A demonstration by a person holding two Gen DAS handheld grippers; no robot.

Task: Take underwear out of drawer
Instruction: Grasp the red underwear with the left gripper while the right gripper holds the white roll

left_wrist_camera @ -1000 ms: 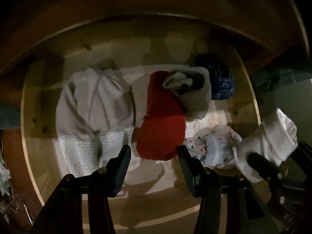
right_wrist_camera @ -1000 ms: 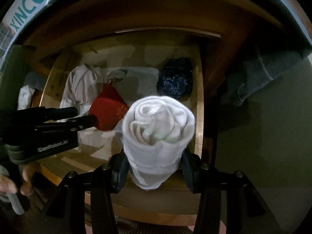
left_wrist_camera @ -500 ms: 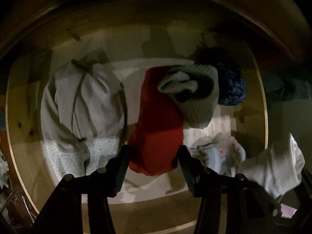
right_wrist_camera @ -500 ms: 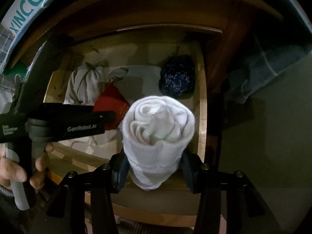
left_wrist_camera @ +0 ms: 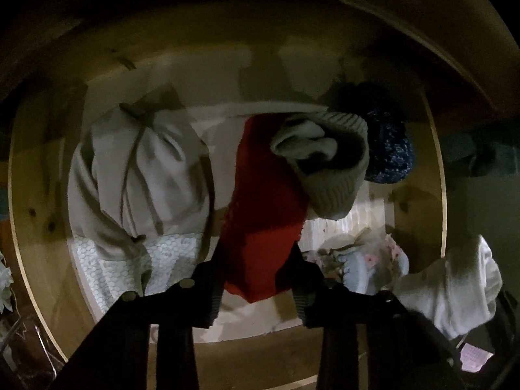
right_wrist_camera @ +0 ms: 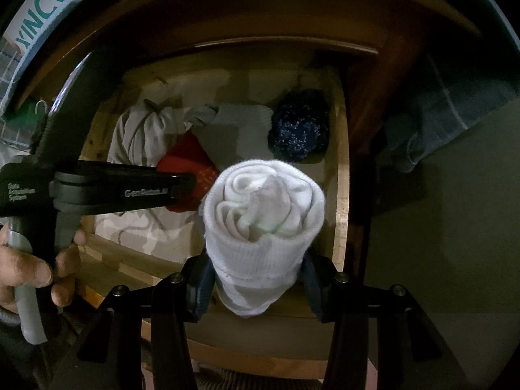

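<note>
The wooden drawer (left_wrist_camera: 435, 169) is crowded: a red garment (left_wrist_camera: 263, 214) lies mid-floor, its near end between the left gripper (left_wrist_camera: 258, 281) jaws, which stand apart around it. Grey bundle (left_wrist_camera: 139, 175) left, beanie (left_wrist_camera: 328, 169) and dark blue knit (left_wrist_camera: 390, 152) behind, floral underwear (left_wrist_camera: 370, 266) by the right wall. The right gripper (right_wrist_camera: 256, 286) jaws are clamped on a white roll (right_wrist_camera: 263, 227), over the drawer's front rim.
</note>
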